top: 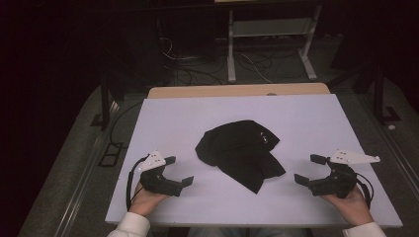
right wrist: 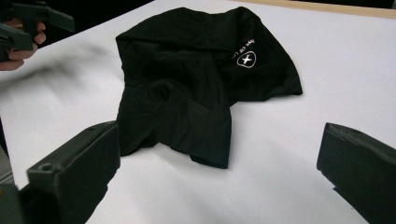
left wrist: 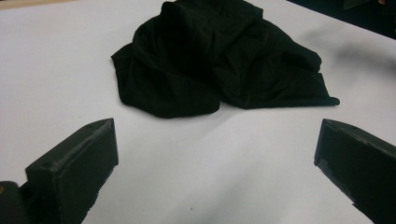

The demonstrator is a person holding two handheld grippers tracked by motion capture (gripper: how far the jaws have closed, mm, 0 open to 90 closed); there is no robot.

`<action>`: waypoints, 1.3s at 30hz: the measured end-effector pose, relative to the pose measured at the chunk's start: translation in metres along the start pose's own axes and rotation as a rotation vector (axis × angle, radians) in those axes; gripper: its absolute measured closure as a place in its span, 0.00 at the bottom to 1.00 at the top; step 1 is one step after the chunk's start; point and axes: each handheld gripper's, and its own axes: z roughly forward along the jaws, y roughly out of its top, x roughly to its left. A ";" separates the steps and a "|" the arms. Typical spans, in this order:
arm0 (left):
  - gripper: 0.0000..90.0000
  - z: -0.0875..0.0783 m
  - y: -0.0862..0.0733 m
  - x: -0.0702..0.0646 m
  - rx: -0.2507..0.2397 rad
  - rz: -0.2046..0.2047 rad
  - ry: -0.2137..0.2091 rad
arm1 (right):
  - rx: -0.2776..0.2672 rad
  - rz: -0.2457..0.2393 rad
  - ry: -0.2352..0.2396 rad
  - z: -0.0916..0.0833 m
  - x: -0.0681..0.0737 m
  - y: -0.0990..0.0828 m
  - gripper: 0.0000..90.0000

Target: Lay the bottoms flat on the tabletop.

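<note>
White desk (top: 163,123) carries a crumpled black garment (top: 240,150) with a small white logo, stretching diagonally toward the near-right. Left gripper (top: 179,170) and right gripper (top: 307,169) flank it, fingers spread wide, empty.

In the high view, 2 forearms in white sleeves enter from the bottom edge. The left hand (top: 144,200), at lower left of the frame, holds the left gripper (top: 179,171) with its 2 black jaws spread wide, pointing toward the frame's centre. The right hand (top: 352,201), at lower right, holds the right gripper (top: 310,169) mirrored, jaws equally wide apart and nothing between them. Each gripper carries a grey three-cornered plate on top, and a cable loops beside each wrist.
</note>
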 end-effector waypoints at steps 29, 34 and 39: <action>0.00 0.012 0.018 -0.010 0.078 0.058 0.008 | 0.035 -0.007 -0.012 0.003 0.004 0.015 0.00; 0.00 0.014 0.028 -0.012 0.073 0.083 0.004 | 0.036 -0.022 -0.004 0.005 0.005 0.024 0.00; 0.00 0.015 0.042 -0.016 0.070 0.098 -0.020 | 0.038 -0.033 0.012 0.008 0.007 0.035 0.00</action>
